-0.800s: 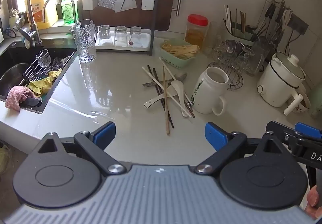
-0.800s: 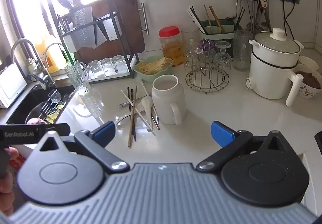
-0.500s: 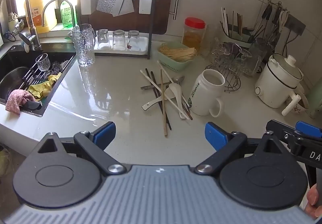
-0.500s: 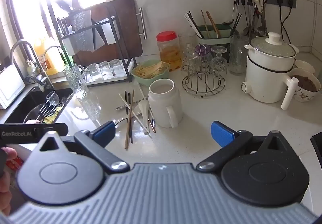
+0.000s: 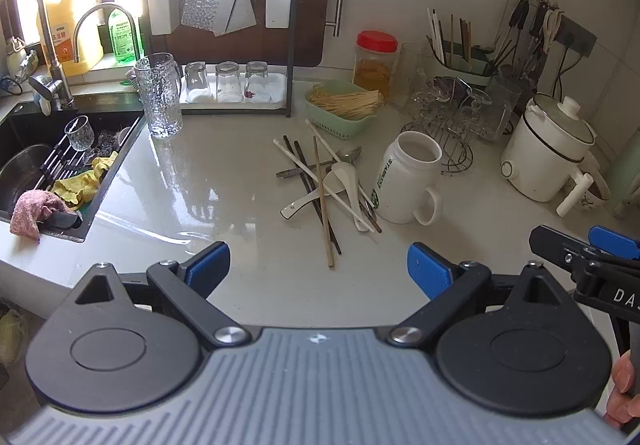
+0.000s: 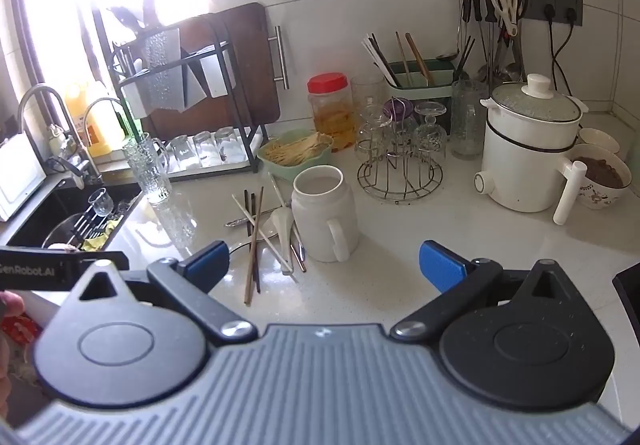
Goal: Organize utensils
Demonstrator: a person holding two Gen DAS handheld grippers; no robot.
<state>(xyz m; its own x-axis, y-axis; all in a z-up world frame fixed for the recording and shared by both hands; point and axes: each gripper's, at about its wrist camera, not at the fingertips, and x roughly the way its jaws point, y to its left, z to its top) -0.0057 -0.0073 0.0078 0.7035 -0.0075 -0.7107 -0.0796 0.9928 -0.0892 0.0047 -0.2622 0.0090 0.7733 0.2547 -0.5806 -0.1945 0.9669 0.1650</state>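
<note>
White countertop [image 5: 224,197] was seen with sink [image 5: 36,165] at left; loose chopsticks and spoons [image 5: 324,185] were piled mid-counter, touching a white mug [image 5: 404,181] on their right. Left gripper [image 5: 318,265] and right gripper [image 6: 324,263] were spread wide, nothing held, both short of the pile.

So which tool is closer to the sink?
Left. The left tool hangs over the counter just right of the sink; the right tool is farther along, facing the white mug.

Both wrist views look steeply down, side by side, sharing the white mug [image 5: 406,181] [image 6: 322,217]
</note>
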